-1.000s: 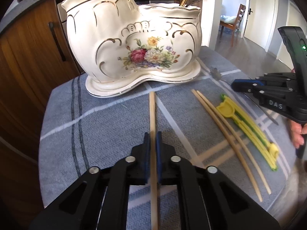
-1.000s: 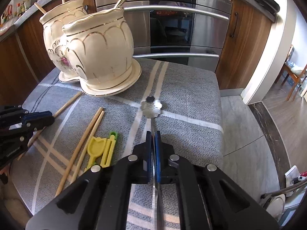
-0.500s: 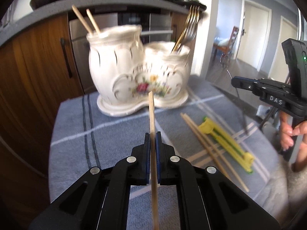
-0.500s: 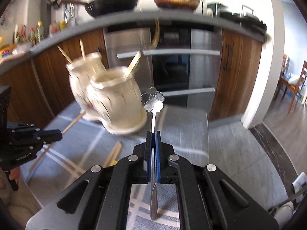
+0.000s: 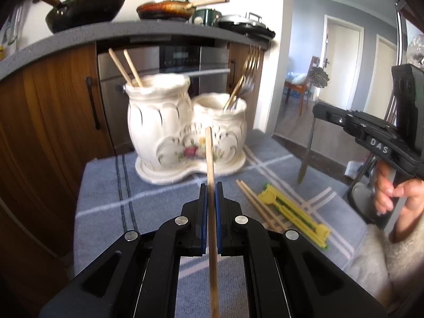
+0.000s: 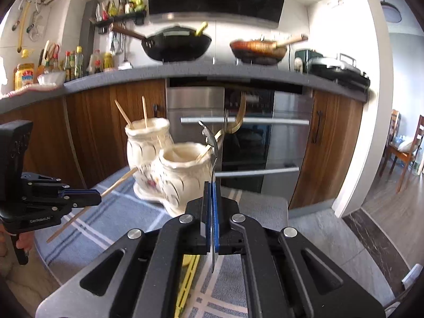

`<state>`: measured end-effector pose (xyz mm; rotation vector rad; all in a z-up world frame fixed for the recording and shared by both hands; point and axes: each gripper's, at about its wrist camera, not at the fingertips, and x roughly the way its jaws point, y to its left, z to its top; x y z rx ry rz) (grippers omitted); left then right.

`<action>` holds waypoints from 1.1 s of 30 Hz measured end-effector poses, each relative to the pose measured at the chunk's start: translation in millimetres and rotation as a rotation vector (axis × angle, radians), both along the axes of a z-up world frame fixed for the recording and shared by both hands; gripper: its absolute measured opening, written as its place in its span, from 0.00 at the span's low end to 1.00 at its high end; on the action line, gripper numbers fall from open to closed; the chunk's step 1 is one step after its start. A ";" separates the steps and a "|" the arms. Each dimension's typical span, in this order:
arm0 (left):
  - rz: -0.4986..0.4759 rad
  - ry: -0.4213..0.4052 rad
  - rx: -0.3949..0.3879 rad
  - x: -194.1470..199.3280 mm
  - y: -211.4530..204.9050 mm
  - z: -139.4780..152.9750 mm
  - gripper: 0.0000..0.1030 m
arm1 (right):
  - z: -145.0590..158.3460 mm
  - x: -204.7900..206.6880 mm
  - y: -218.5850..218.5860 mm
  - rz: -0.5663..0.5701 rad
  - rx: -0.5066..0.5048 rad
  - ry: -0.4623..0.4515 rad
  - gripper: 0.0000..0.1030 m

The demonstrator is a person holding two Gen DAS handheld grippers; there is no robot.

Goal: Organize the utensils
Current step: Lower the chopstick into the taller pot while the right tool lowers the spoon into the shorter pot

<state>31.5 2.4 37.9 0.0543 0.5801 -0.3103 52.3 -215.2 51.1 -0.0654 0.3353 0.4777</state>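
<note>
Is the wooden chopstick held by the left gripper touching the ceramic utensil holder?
Apart. The right wrist view shows the chopstick in the left gripper, with its tip ending short of the ceramic holder, cloth visible behind.

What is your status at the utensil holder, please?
Left gripper shut on chopstick. Right gripper shut on spoon. Both short of holder; nothing blocking.

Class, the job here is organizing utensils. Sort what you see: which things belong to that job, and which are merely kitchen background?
Job: held chopstick, held spoon, ceramic holder, loose chopsticks, yellow utensil.

Background: wok, frying pan, oven, bottles.
</note>
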 end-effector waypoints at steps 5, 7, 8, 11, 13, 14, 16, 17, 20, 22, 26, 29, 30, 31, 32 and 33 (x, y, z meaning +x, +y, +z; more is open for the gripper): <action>0.014 -0.124 -0.029 -1.0 6.9 31.8 0.06 | 30.1 -8.6 1.0 0.002 0.066 -0.094 0.01; 0.026 -0.187 -0.050 2.7 9.4 49.1 0.06 | 44.3 -6.6 3.4 -0.002 0.103 -0.125 0.01; 0.031 -0.217 -0.064 4.9 10.8 56.8 0.06 | 52.3 -4.5 4.6 -0.004 0.130 -0.141 0.01; 0.049 -0.316 -0.120 17.4 16.3 80.9 0.06 | 70.1 6.5 10.4 -0.015 0.197 -0.184 0.01; 0.075 -0.369 -0.144 30.1 19.5 93.4 0.06 | 77.2 18.4 13.6 -0.022 0.235 -0.196 0.01; 0.088 -0.390 -0.152 37.2 21.4 98.5 0.06 | 79.1 23.5 14.9 -0.021 0.248 -0.196 0.01; 0.110 -0.435 -0.184 51.2 26.7 106.9 0.06 | 81.1 36.0 17.2 -0.017 0.275 -0.190 0.01; 0.118 -0.449 -0.199 58.1 29.5 109.2 0.06 | 80.0 44.0 18.7 -0.020 0.290 -0.184 0.01; 0.127 -0.481 -0.262 81.6 35.5 114.2 0.06 | 71.2 62.1 21.5 -0.019 0.324 -0.160 0.01; 0.138 -0.485 -0.270 98.3 35.5 115.9 0.06 | 61.8 72.8 24.0 -0.015 0.331 -0.133 0.01; 0.147 -0.488 -0.228 127.7 25.4 112.0 0.06 | 46.6 81.7 30.0 -0.011 0.318 -0.100 0.01; 0.136 -0.479 -0.180 143.1 14.0 103.3 0.06 | 39.4 86.6 34.9 -0.012 0.291 -0.087 0.01; 0.134 -0.473 -0.171 146.1 11.1 100.2 0.06 | 37.3 88.1 35.5 -0.013 0.285 -0.083 0.01; 0.127 -0.473 -0.156 148.3 7.6 96.2 0.06 | 35.4 89.2 35.6 -0.013 0.282 -0.078 0.01; 0.121 -0.473 -0.139 148.5 4.7 92.9 0.06 | 33.5 91.7 35.7 -0.009 0.281 -0.066 0.01; 0.118 -0.474 -0.131 149.6 4.1 90.5 0.06 | 31.9 93.3 35.6 -0.008 0.280 -0.057 0.01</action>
